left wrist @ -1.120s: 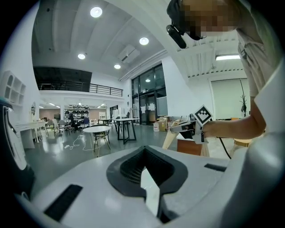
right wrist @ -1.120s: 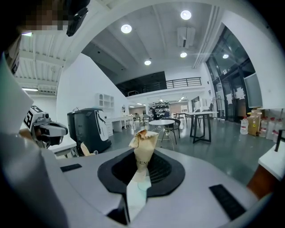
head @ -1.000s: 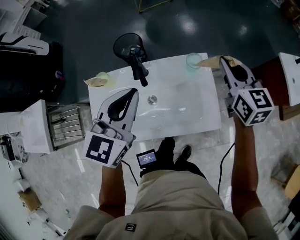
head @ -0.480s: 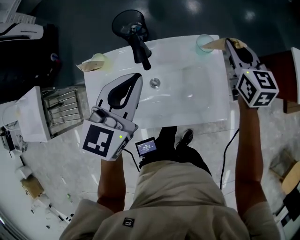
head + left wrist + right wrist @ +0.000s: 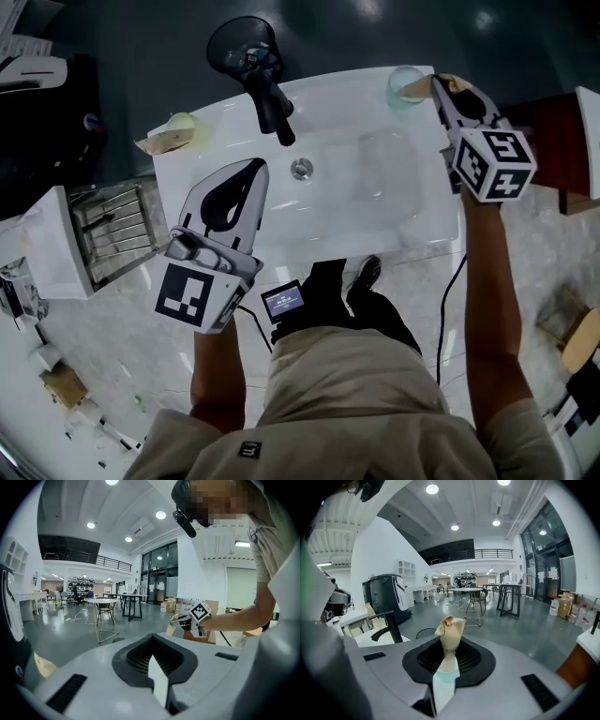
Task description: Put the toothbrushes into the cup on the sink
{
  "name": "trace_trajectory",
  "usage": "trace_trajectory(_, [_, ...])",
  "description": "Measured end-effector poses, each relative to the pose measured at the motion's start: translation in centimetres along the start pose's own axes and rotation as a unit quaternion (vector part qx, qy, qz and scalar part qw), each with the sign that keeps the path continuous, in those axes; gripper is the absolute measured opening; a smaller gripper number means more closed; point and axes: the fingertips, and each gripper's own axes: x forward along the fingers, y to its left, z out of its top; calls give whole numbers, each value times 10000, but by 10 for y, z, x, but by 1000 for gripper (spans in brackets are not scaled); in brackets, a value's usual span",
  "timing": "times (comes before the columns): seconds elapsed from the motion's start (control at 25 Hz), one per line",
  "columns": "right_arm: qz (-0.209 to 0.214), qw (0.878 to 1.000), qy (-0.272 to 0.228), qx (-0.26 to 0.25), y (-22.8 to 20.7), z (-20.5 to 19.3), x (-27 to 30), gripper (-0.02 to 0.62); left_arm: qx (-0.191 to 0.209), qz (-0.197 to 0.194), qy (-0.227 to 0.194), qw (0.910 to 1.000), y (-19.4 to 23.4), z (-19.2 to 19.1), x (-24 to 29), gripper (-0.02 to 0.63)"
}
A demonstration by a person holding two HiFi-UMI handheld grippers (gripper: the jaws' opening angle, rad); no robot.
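A tan paper-wrapped toothbrush [image 5: 449, 637] stands up between the jaws of my right gripper [image 5: 444, 667]; the jaws are opening, but the pads still touch the wrapper. In the head view my right gripper [image 5: 439, 87] holds that wrapped toothbrush [image 5: 418, 88] at the rim of a pale green cup [image 5: 403, 82] on the back right corner of the white sink [image 5: 375, 202]. A second wrapped toothbrush [image 5: 155, 143] lies at a small cup [image 5: 179, 123] on the back left corner. My left gripper [image 5: 254, 169] hovers over the sink's left front, shut and empty [image 5: 157, 679].
A black faucet [image 5: 268, 101] rises at the back middle of the sink, with the drain [image 5: 301, 169] below it. A black round bin [image 5: 234, 42] stands behind. A metal rack [image 5: 117, 234] and white units [image 5: 52, 248] stand at the left, a brown piece [image 5: 544, 141] at the right.
My right gripper has carried the wrapped toothbrush left and back, up to the green cup. The left gripper has stayed over the sink's left front, still shut.
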Motion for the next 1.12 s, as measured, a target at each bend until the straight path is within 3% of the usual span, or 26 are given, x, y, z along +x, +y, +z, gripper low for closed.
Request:
trace_trajectory(0.28, [-100,9998,189,23,-1,-15,17,57,-71,-16,50,10000,10,-10,2,5])
trace_trajectory(0.56, [-75,9998,179,110,4,-18,11,170,-22,-23,-5,10000,8,-6,-1,5])
trace_trajectory(1.12, [134,9998,-124,-77,33,7,-38,178,271,160,-332,9990,-14,26,-47,5])
